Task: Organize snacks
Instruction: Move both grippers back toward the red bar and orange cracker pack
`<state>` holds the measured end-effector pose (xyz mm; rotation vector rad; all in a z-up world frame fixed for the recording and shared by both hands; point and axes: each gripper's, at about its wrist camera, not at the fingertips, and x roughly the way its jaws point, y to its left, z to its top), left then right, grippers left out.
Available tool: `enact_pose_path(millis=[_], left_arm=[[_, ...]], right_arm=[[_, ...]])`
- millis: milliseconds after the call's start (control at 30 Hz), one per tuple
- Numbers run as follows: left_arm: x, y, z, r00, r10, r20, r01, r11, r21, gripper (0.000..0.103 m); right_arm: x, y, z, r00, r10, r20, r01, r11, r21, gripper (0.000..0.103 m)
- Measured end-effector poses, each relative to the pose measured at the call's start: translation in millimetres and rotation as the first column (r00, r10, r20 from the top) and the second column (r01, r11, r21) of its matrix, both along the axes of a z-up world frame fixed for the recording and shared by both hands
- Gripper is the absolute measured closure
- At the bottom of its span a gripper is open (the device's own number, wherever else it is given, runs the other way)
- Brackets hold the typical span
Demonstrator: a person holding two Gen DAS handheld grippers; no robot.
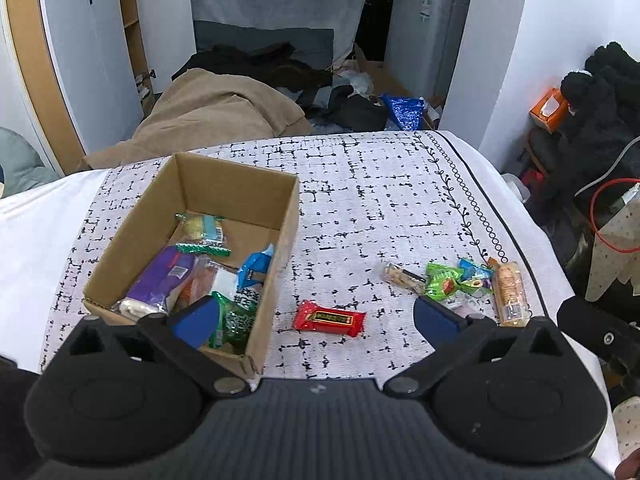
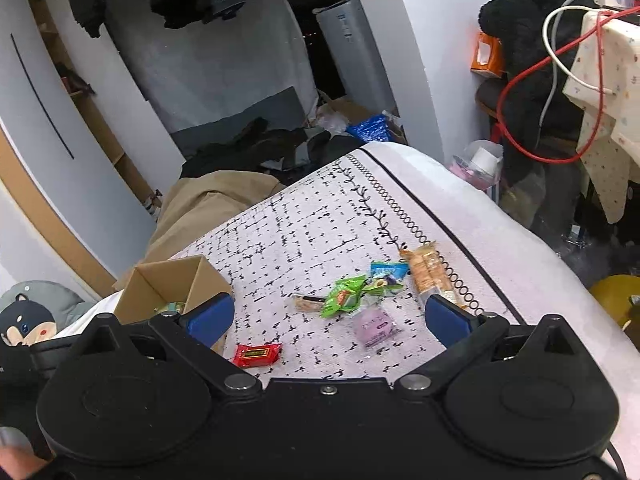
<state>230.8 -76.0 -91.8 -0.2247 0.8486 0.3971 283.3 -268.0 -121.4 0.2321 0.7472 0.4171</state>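
Snacks are half sorted: several packets already lie in the box (image 1: pixel 192 240) at centre left of the left wrist view, and the rest are loose on the cloth (image 1: pixel 360 200). Both my grippers hang above the table with fingers spread wide and nothing between them, the left gripper (image 1: pixel 316 316) framing the red bar (image 1: pixel 329 318) at lower centre, the right gripper (image 2: pixel 328 320) over the cluster in the middle of its view. I judge the red bar is the next pick, since it lies alone, just beside the box wall and well apart from the others. It lies flat, long axis running left to right across the left wrist frame, its crimped ends pointing toward the box and toward the pile. To take it well I would turn the left fingers so they close across its short width, come straight down, and pinch the body, not the crimped ends. The pile holds a green packet (image 2: pixel 344 294), a pink packet (image 2: pixel 376 326) below it, and a long cracker pack (image 2: pixel 430 270) whose axis runs up the frame along the cloth's ringed border. Those overlap, so I would lift them one at a time.
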Motion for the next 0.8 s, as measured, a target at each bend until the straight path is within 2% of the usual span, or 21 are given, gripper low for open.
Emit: enact_pose_path(millis=[100,267,367,467,600,800], left_arm=[[1,-6,-1,1.000,-0.018,0.008,0.018,1.000,0.004,0.000],[2,-14,-6,0.999,-0.028,-0.018,0.027,0.999,-0.035,0.000],[2,-20,-4,0.999,-0.042,-0.011,0.042,0.999,-0.020,0.000],[6,-21,-6,0.999,-0.033,-0.023,0.032,0.999,-0.042,0.000],[14,-26,-13,0.998,-0.042,-0.042,0.040,0.998,-0.048,0.000],[25,-31,-31,0.997,-0.048,-0.056,0.045,0.997,-0.055,0.000]], right_arm=[[0,-6,0,1.000,-0.024,0.004,0.024,1.000,-0.003,0.000],[4,-20,-6,0.998,-0.052,-0.020,0.052,0.999,-0.005,0.000],[8,-32,-10,0.997,-0.066,-0.039,0.067,0.997,0.030,0.000],[12,-46,-13,0.995,-0.084,-0.052,0.087,0.993,0.075,0.000],[19,-56,-21,0.994,-0.094,-0.064,0.099,0.992,0.074,0.001],[25,-61,-34,0.990,-0.099,-0.101,0.108,0.990,0.095,0.008]])
